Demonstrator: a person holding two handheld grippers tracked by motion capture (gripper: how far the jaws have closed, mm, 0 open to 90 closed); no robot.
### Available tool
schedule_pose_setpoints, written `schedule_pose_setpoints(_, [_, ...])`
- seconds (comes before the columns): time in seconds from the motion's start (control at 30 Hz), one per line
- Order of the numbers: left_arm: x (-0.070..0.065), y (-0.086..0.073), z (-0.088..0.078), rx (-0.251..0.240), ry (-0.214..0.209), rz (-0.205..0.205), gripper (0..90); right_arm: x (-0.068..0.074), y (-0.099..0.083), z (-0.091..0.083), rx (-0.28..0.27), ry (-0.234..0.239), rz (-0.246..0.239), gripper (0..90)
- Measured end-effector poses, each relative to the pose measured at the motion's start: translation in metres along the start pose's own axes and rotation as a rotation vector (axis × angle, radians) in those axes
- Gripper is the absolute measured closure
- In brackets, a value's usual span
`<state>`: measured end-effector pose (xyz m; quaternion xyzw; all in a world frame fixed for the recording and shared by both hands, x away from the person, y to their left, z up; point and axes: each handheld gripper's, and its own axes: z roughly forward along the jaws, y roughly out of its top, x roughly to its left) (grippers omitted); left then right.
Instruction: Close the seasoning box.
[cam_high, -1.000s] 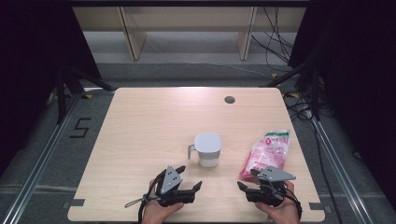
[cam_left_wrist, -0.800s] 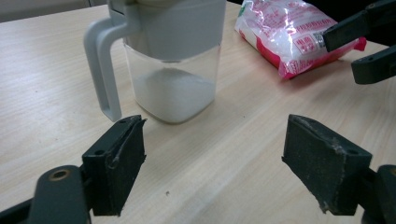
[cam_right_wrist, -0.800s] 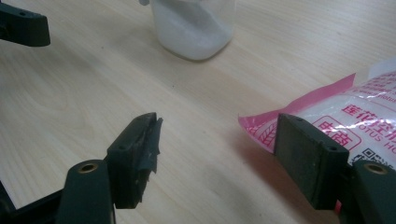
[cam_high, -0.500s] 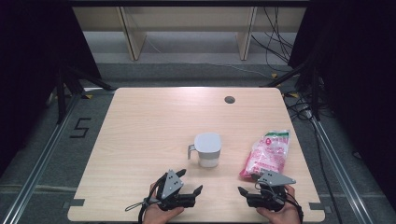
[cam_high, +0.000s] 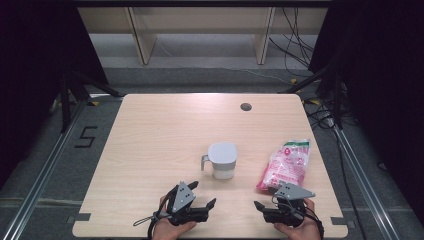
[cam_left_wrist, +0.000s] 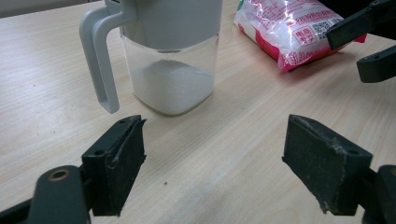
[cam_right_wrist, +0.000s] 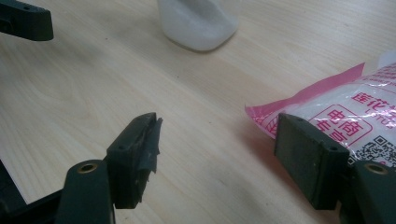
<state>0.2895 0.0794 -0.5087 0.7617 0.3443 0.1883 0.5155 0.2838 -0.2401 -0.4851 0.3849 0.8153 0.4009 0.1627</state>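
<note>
A jug (cam_high: 222, 160) with a grey lid, a side handle and a clear base holding white powder stands on the table's near middle. A pink and white sealed bag (cam_high: 286, 162) lies to its right. My left gripper (cam_high: 204, 193) rests open near the front edge, pointing at the jug, and its jaws (cam_left_wrist: 215, 126) stand wide apart a little short of the jug (cam_left_wrist: 170, 70). My right gripper (cam_high: 265, 197) is open too, just in front of the bag's near end. In the right gripper view, its right jaw stands over the bag (cam_right_wrist: 345, 102) corner, with nothing between the jaws (cam_right_wrist: 218, 122).
The wooden table (cam_high: 160, 135) has a small dark round hole (cam_high: 245, 106) near its far edge. Beyond it stand shelf legs and cables on the floor. A "5" marks the floor (cam_high: 85, 136) at the left. The right gripper (cam_left_wrist: 345, 53) shows beside the bag (cam_left_wrist: 294, 28).
Both hands have drawn back a little toward the table's near edge. The jaws stay open, and the jug and bag have not moved.
</note>
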Motion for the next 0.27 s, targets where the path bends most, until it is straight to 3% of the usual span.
schedule_pose_setpoints(0.27, [-0.0007,-0.0005,0.0026,0.009,-0.006,-0.001,19.9,-0.0013,0.0002,-0.0002,0.007,-0.008,-0.015,31.5])
